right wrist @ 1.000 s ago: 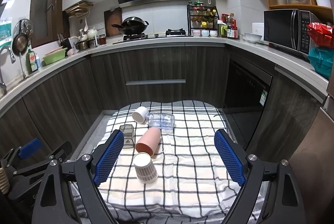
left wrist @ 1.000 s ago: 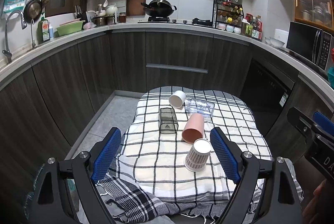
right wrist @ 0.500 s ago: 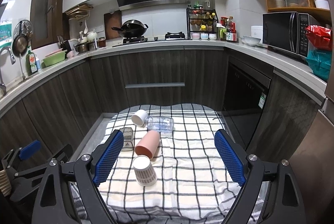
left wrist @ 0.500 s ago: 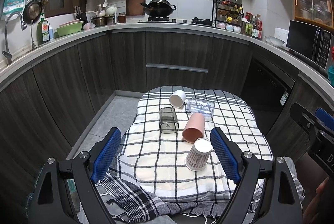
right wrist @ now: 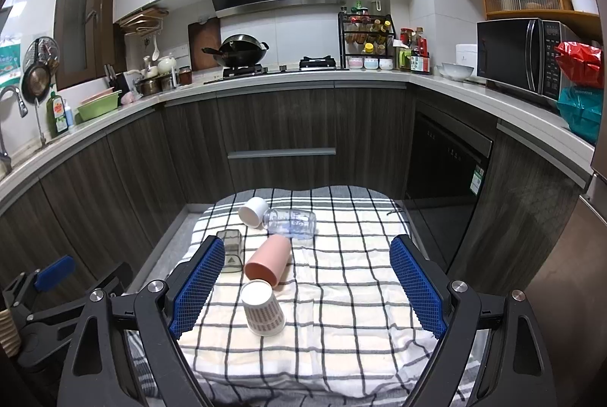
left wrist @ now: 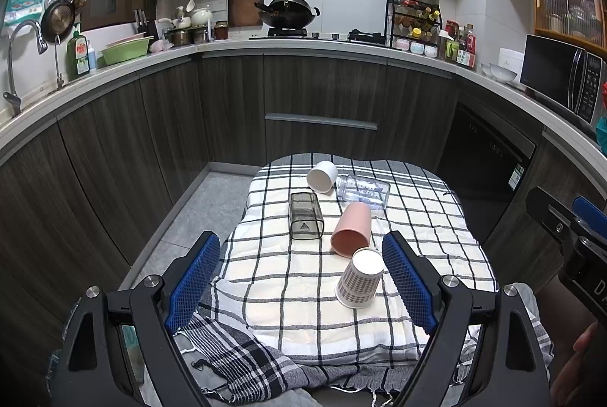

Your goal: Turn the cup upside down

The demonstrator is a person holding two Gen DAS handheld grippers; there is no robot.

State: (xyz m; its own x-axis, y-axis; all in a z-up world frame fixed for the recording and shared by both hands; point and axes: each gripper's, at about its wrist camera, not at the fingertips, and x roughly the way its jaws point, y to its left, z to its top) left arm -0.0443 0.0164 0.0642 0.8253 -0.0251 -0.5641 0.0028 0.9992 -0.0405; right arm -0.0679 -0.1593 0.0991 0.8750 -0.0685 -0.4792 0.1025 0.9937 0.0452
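Note:
Several cups sit on a checked cloth (left wrist: pixel 288 289) (right wrist: pixel 341 297) over a small table. A patterned paper cup (left wrist: pixel 358 278) (right wrist: pixel 262 308) stands upside down nearest me. A pink cup (left wrist: pixel 352 228) (right wrist: pixel 268 261) lies on its side behind it. A dark clear square cup (left wrist: pixel 304 215) (right wrist: pixel 231 250) stands upside down to the left. A white cup (left wrist: pixel 322 176) (right wrist: pixel 253 211) and a clear glass jar (left wrist: pixel 363 190) (right wrist: pixel 291 223) lie on their sides at the far end. My left gripper (left wrist: pixel 301 287) and right gripper (right wrist: pixel 309 285) are both open and empty, held above the table's near edge.
Dark kitchen cabinets (left wrist: pixel 322 95) curve around the table, with a grey floor strip (left wrist: pixel 197 213) to its left. A dishwasher front (right wrist: pixel 444 179) stands at the right. The right gripper shows at the left wrist view's right edge (left wrist: pixel 569 228), the left gripper at the right wrist view's left edge (right wrist: pixel 45 285).
The right gripper has risen and pulled back slightly, so the table sits lower and farther in its view. The left gripper has barely moved. The cups have not moved.

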